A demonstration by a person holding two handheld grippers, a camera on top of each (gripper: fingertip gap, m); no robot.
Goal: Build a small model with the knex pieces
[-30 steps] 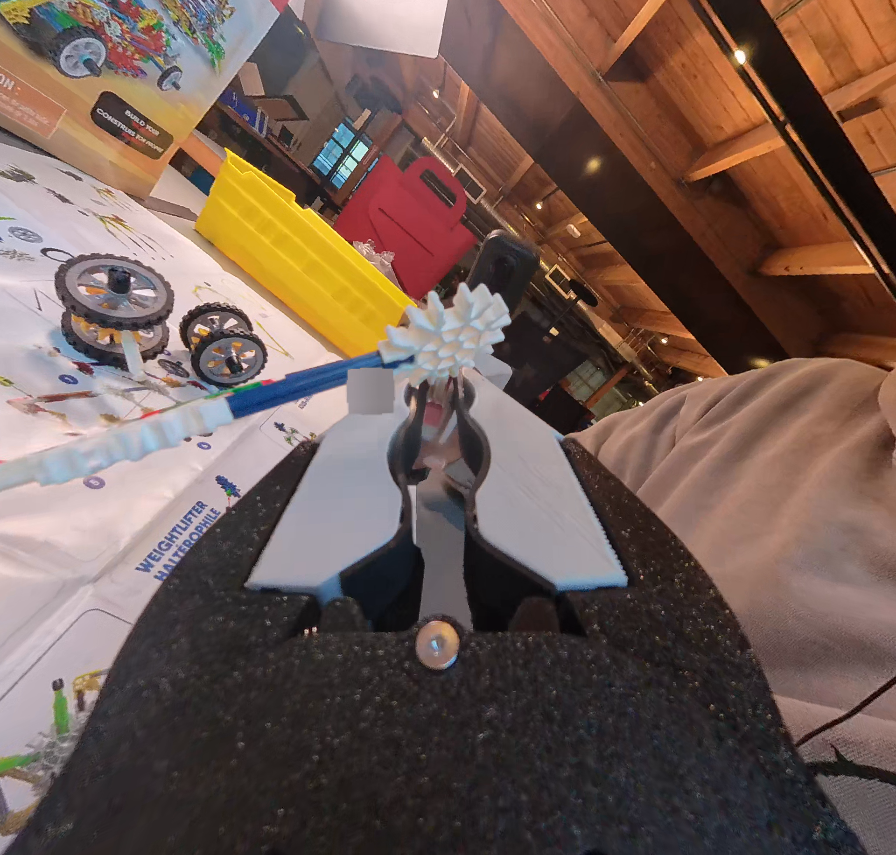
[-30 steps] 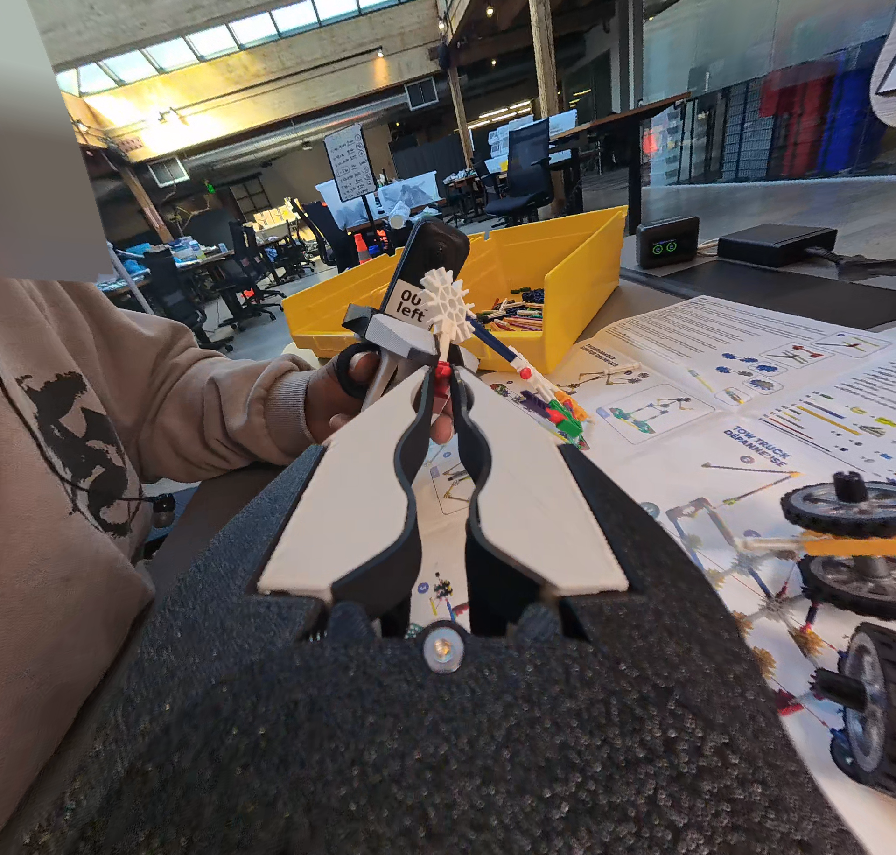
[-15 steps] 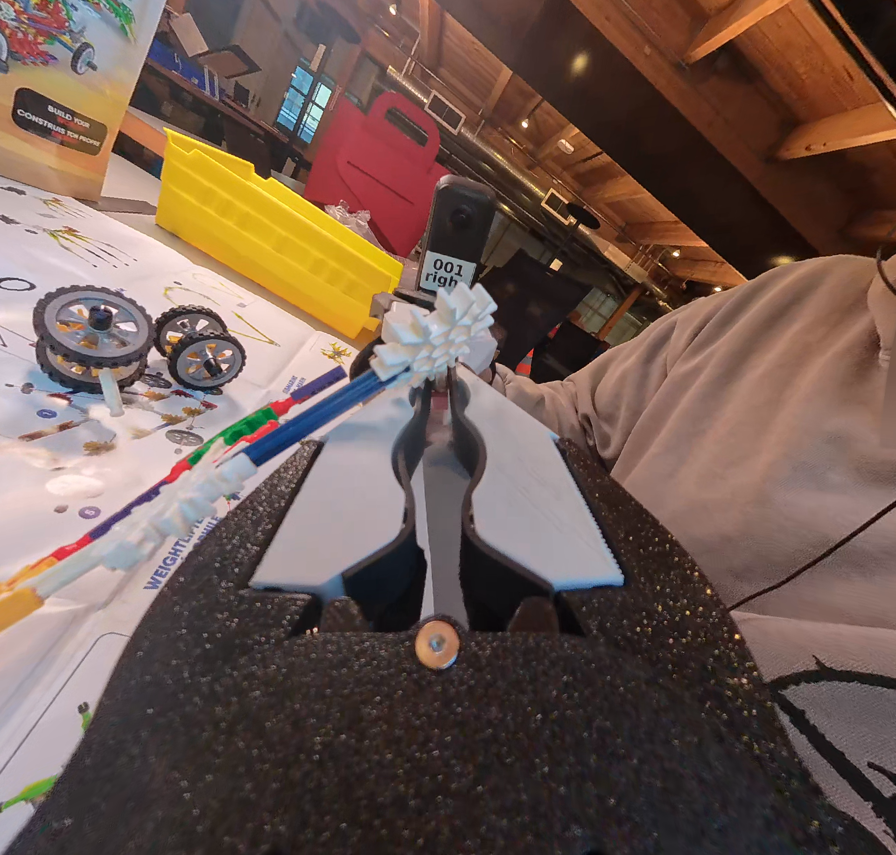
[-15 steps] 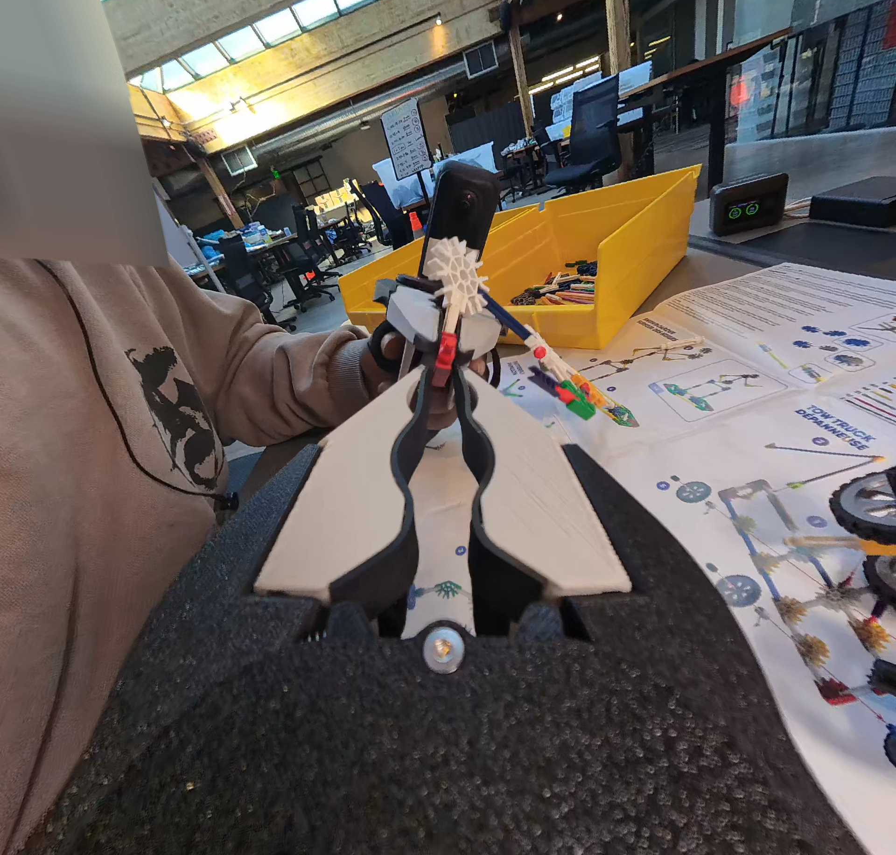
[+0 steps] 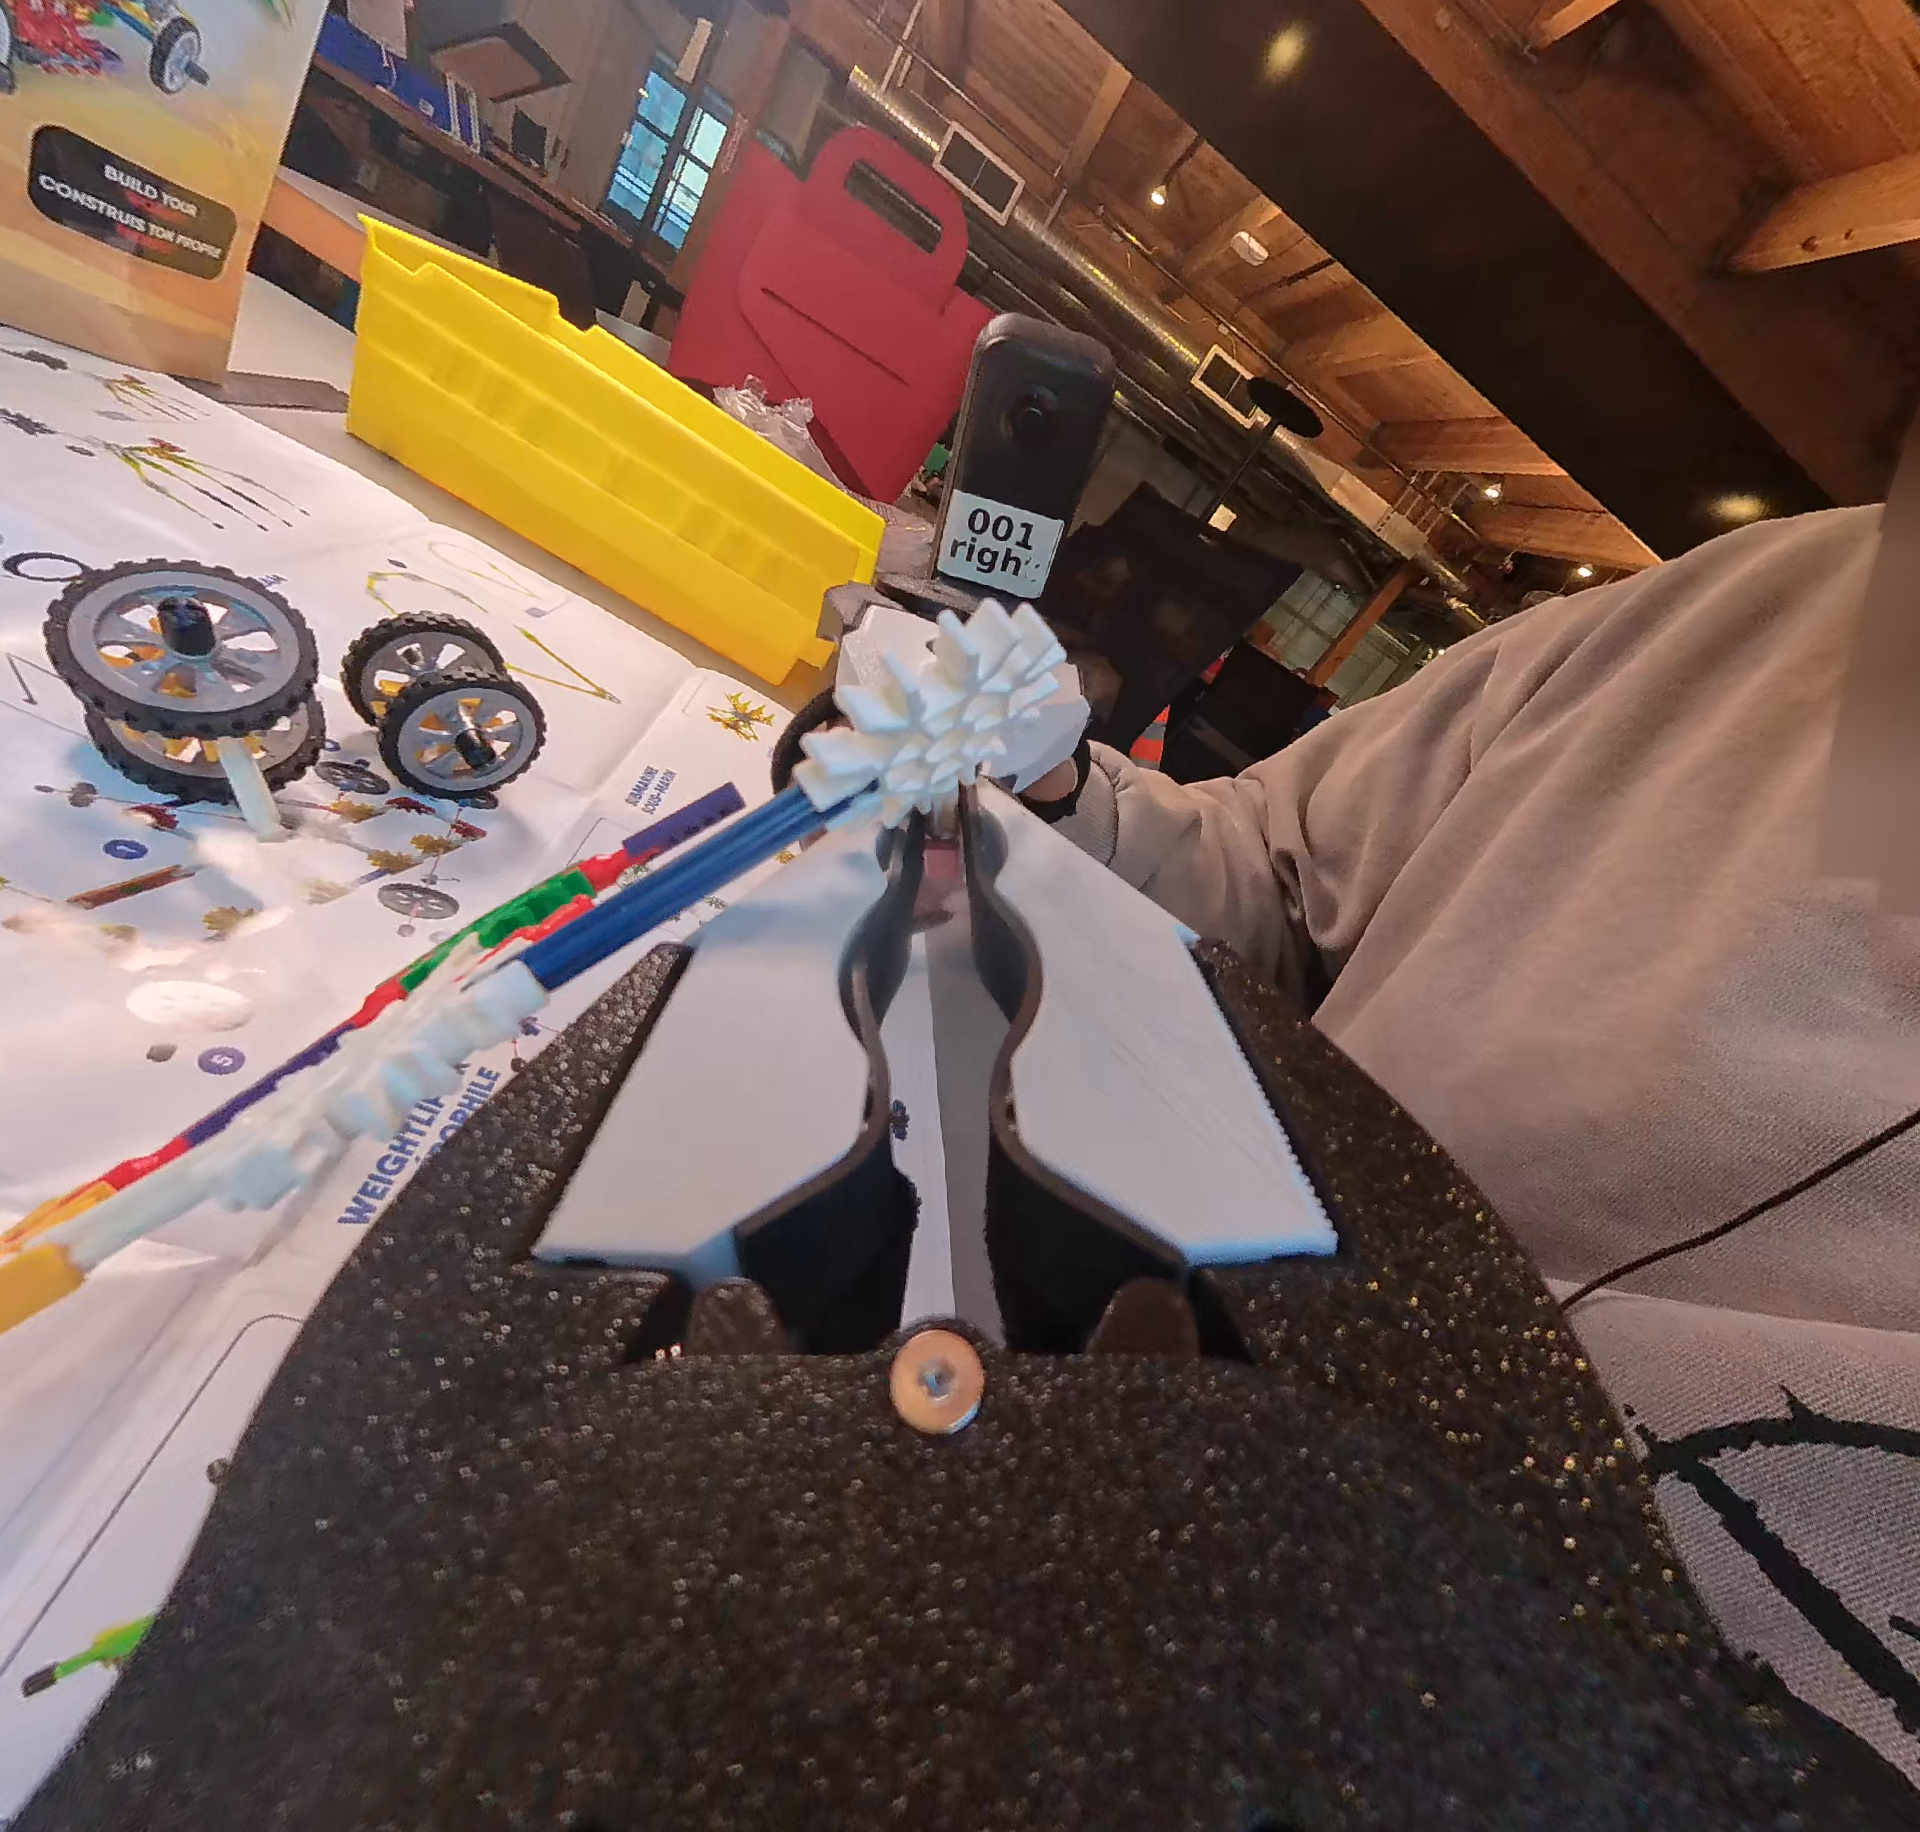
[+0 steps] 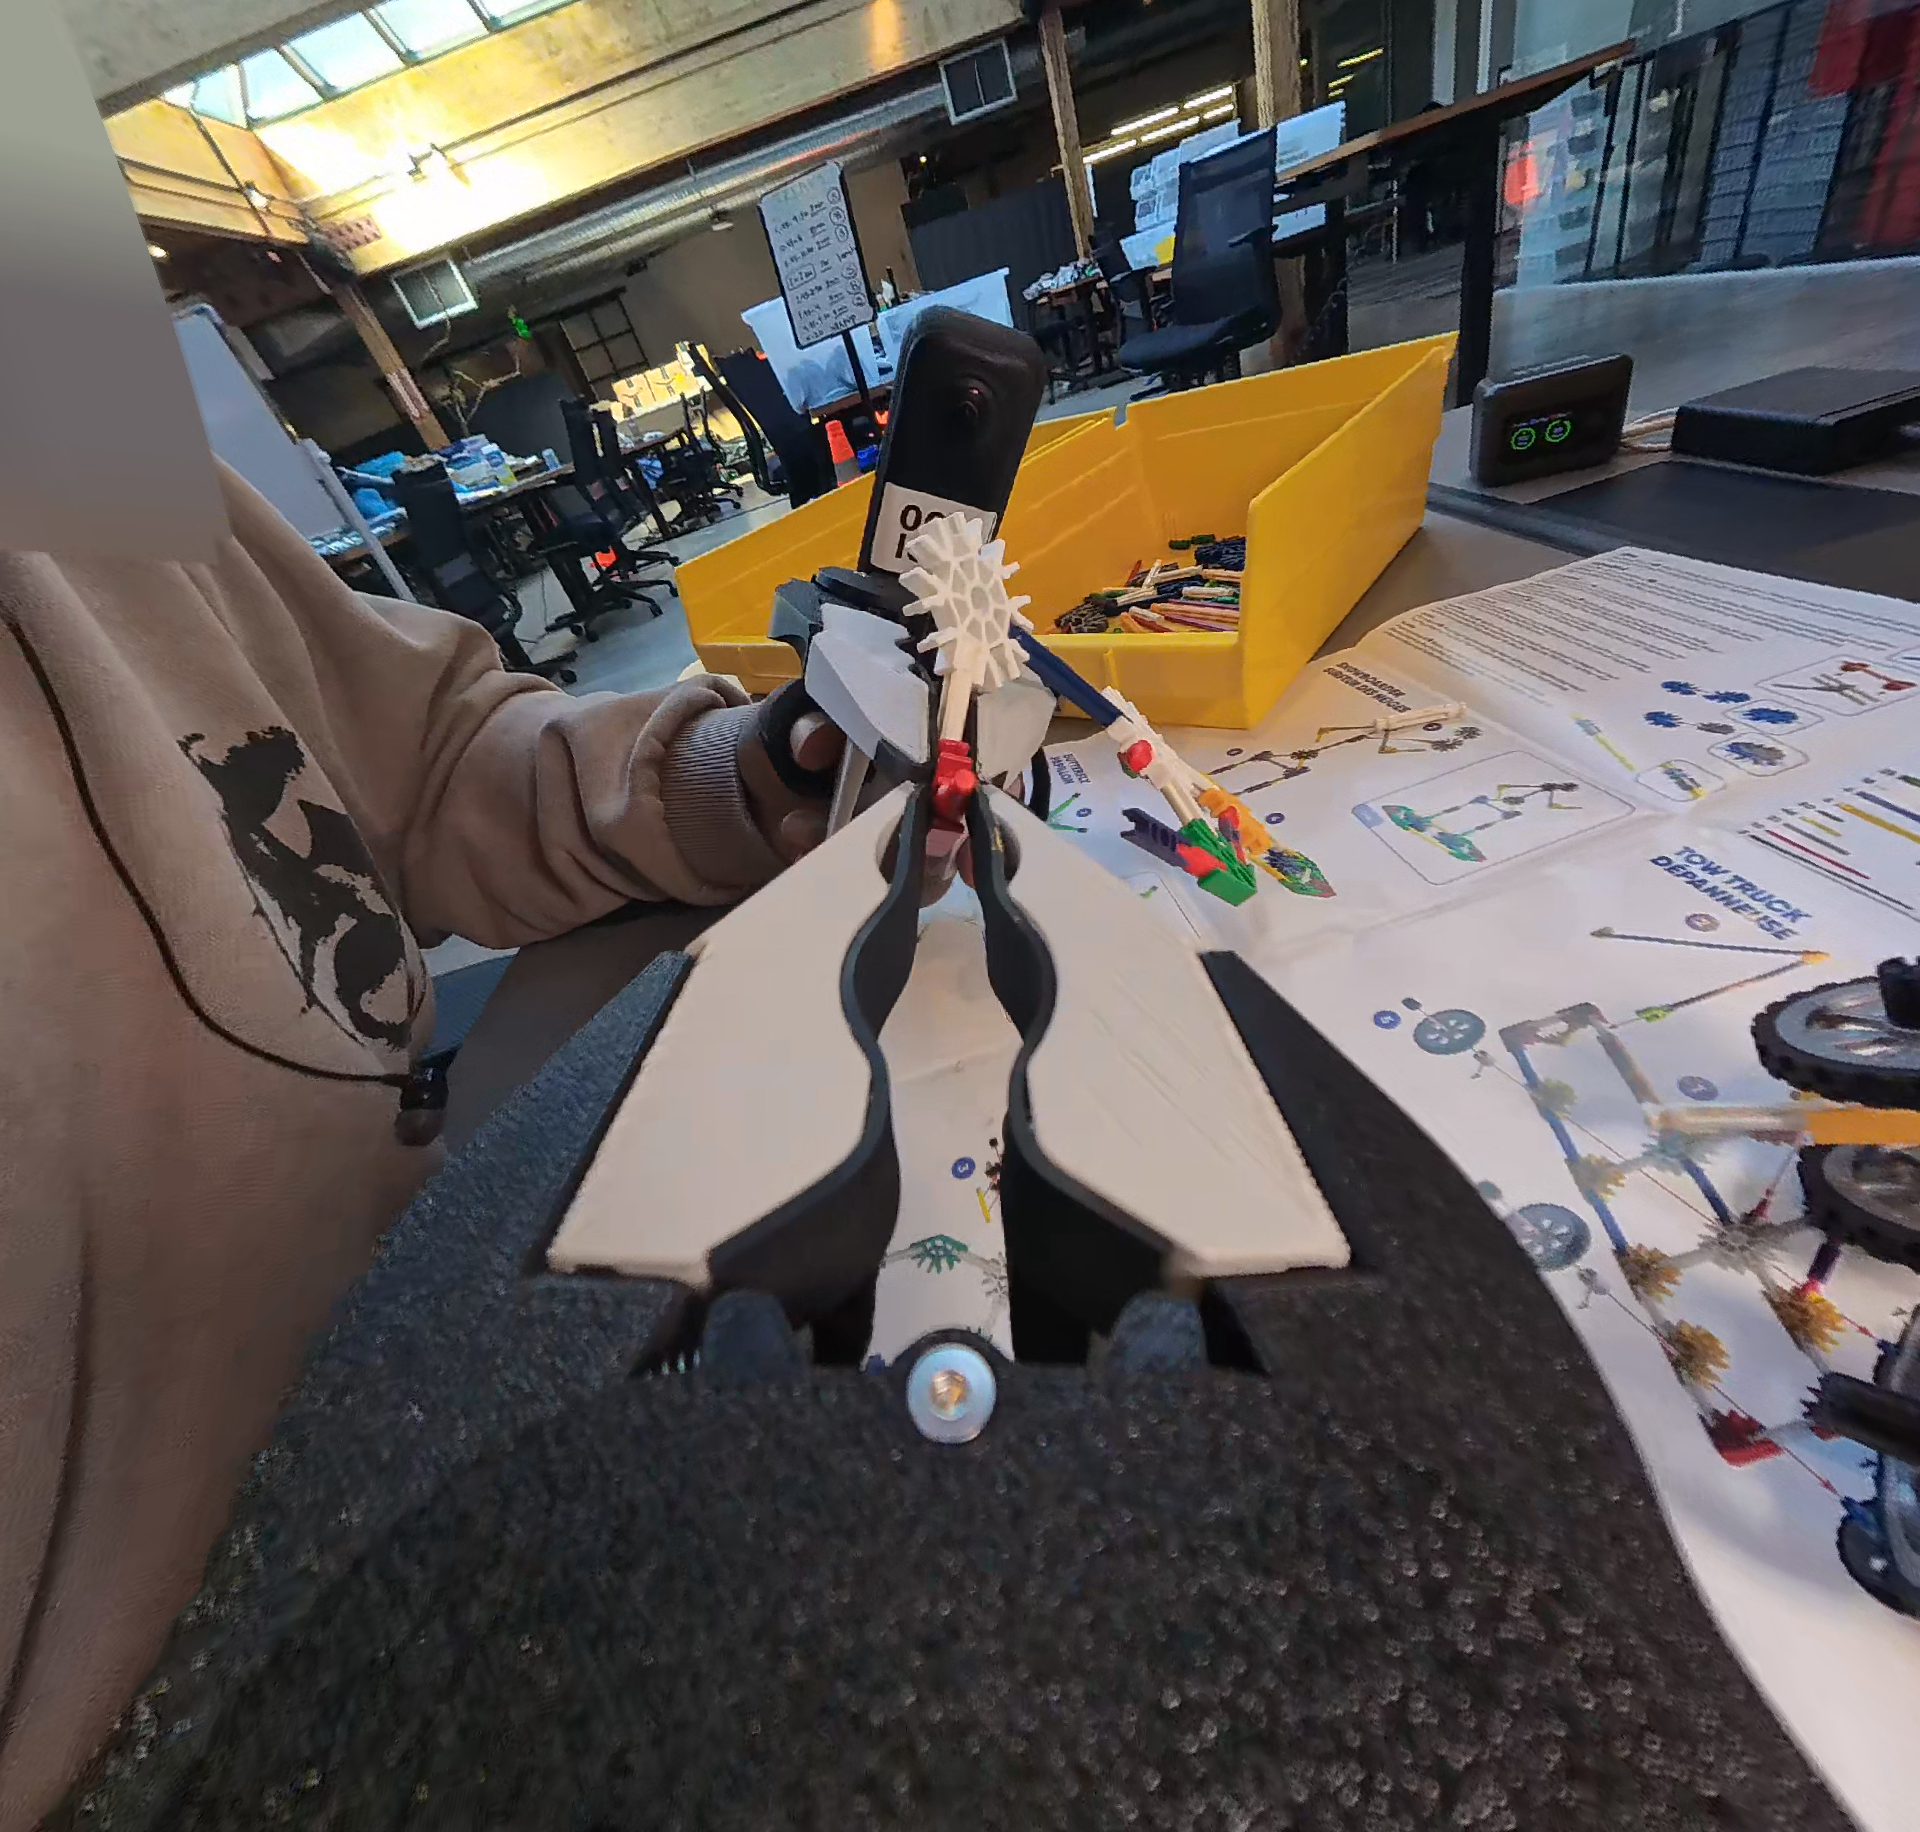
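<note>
Rods and a white snowflake connector (image 5: pixel 940 717) made a light, stiff, snap-fit assembly at frame centre. Left gripper (image 5: pixel 935 826) and right gripper (image 6: pixel 948 795) each pinched the red connector (image 6: pixel 950 776) below it — better there than on thin rods.

Two grippers meet tip to tip, the left gripper (image 5: pixel 937 826) and the right gripper (image 6: pixel 948 814). Beyond the jaws stands one yellow bin (image 5: pixel 582 452) and one red bag (image 5: pixel 821 296). To the left of the left jaws sit four wheels (image 5: pixel 182 634).
</note>
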